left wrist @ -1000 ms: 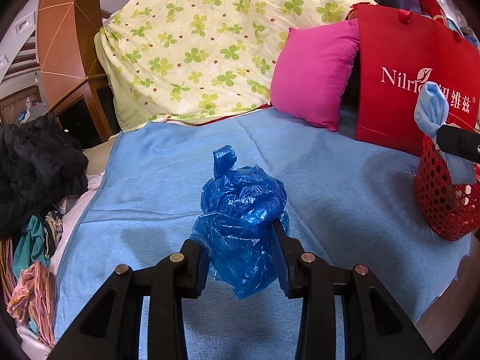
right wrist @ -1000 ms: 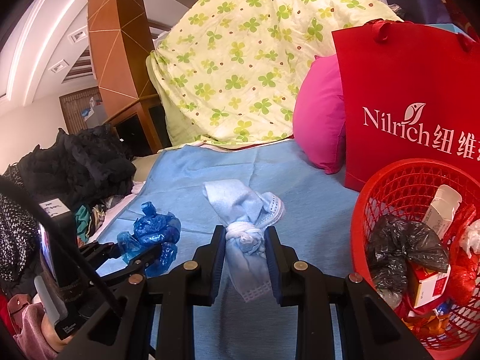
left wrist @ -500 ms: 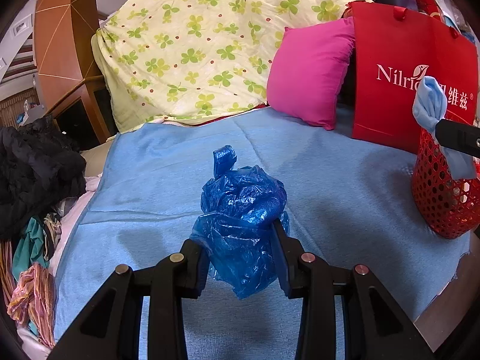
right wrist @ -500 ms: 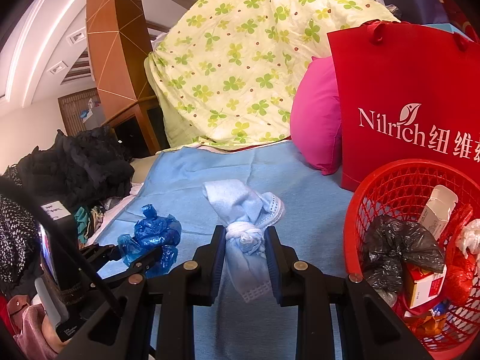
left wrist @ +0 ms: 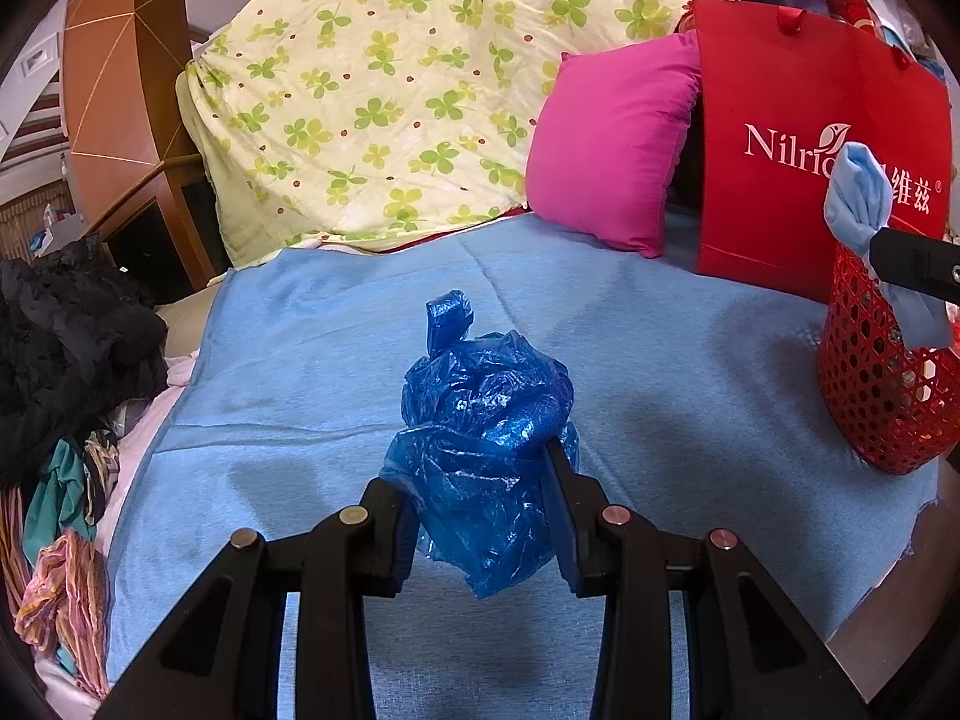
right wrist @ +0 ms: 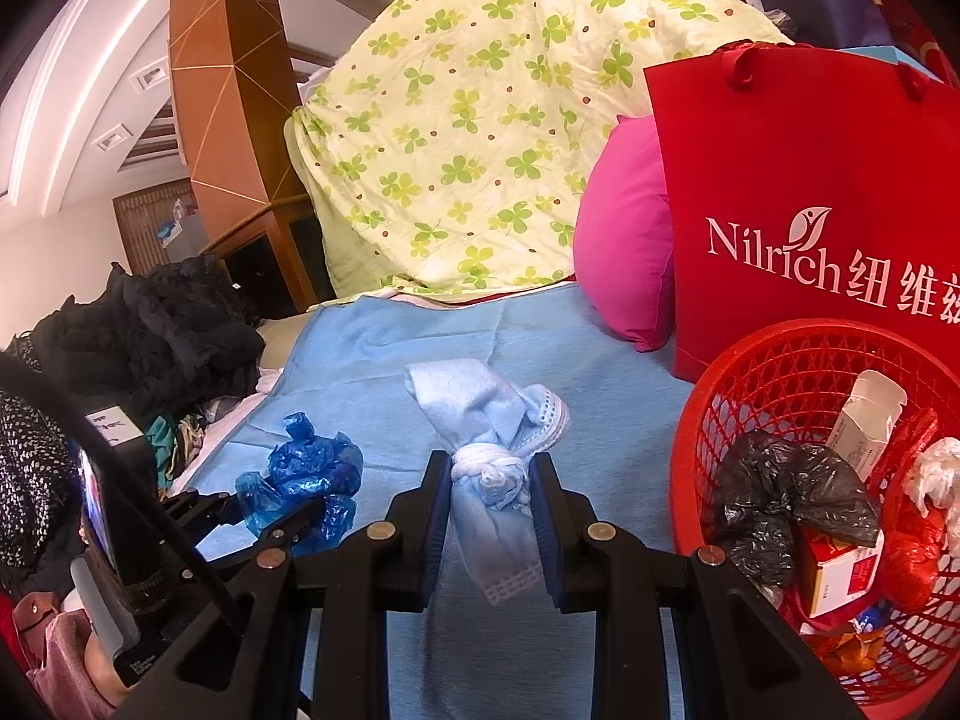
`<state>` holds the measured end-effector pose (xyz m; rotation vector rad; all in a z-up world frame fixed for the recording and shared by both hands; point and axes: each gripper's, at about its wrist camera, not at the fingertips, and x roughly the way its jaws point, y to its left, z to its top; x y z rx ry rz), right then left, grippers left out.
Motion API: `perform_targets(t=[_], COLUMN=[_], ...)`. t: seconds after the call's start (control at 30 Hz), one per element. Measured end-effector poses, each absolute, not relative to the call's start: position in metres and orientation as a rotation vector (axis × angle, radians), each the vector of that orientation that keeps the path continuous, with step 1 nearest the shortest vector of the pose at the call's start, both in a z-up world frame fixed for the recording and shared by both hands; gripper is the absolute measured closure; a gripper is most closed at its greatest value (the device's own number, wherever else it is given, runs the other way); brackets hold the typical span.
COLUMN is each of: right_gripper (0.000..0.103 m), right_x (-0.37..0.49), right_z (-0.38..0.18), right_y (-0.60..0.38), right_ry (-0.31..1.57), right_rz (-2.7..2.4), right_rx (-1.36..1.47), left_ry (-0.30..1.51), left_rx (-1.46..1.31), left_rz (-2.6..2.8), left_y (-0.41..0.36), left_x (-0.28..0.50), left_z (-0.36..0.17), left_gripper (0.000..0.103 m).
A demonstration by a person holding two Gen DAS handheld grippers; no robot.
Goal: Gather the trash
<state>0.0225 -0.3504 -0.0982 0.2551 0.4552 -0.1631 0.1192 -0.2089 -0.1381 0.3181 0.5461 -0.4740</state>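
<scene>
My left gripper [left wrist: 480, 498] is shut on a crumpled blue plastic bag [left wrist: 486, 420], held above the blue bed cover [left wrist: 312, 360]. The bag also shows in the right wrist view [right wrist: 306, 474]. My right gripper [right wrist: 489, 480] is shut on a knotted light blue cloth [right wrist: 486, 420], just left of the red mesh basket [right wrist: 750, 360]. The basket holds a black bag [right wrist: 786, 480], small boxes and other trash. In the left wrist view the cloth [left wrist: 858, 198] hangs over the basket's [left wrist: 870, 390] near rim.
A red Nilrich bag [right wrist: 810, 180] and a pink pillow [right wrist: 624, 252] stand behind the basket. A clover-print quilt [right wrist: 480, 120] is heaped at the back. Dark clothes [right wrist: 150, 330] pile up at the left. The bed edge [left wrist: 888, 588] lies at lower right.
The right gripper with the cloth has moved a little nearer the basket. The left gripper still holds the blue bag, with its view shifted slightly.
</scene>
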Motion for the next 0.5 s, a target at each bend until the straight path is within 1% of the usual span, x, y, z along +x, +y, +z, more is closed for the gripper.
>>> perform_targets(t=[0.5], right_gripper=[0.075], right_x=[0.0190], right_z=[-0.0961], right_y=[-0.3561], right_ry=[0.452], right_rz=[-0.166], right_rx=[0.258], left_ry=[0.547], left_rx=[0.336], left_rz=[-0.492], left_y=[-0.2098], left_x=[0.1198], left_z=[-0.1402], left_gripper=[0.064])
